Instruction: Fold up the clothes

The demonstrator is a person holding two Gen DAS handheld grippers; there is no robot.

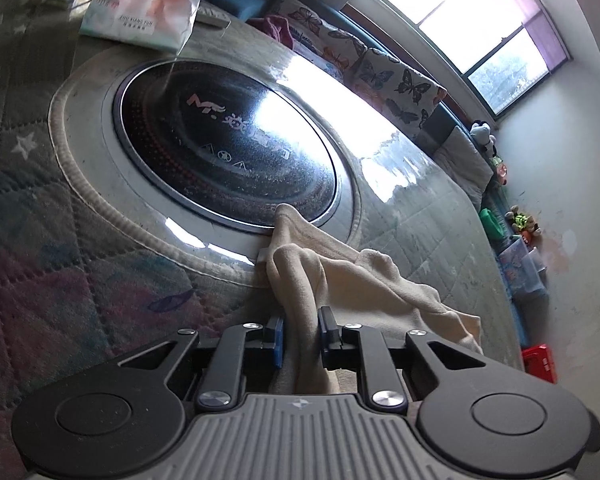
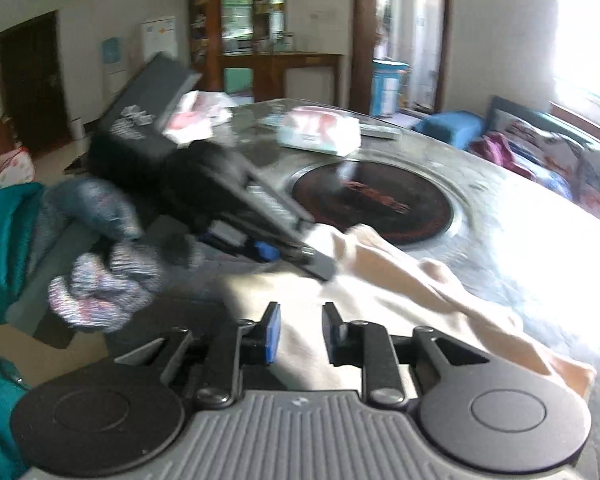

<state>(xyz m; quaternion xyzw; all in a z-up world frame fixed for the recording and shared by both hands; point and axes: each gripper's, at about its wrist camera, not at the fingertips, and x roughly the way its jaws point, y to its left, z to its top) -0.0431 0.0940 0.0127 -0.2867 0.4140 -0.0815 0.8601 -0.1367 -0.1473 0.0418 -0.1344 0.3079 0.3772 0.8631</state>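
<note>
On the quilted bench (image 1: 80,280), nearest to me, the left hand-held gripper (image 1: 300,338) is clamped on a bunched fold of the cream fleece garment (image 1: 340,276), which trails from its fingers across the cover to the rim of the round black glass hob (image 1: 228,148). The right hand-held gripper (image 2: 298,334) hovers with its jaws parted over the near part of the same cloth, holding nothing. To fold it well, I'd say the free gripper should take the opposite edge, pull the cloth taut and flat, then lay one half squarely over the other. Farther off lies a pink and white tissue pack (image 1: 140,12), and beyond it butterfly-print cushions (image 1: 380,72) under the window.
</note>
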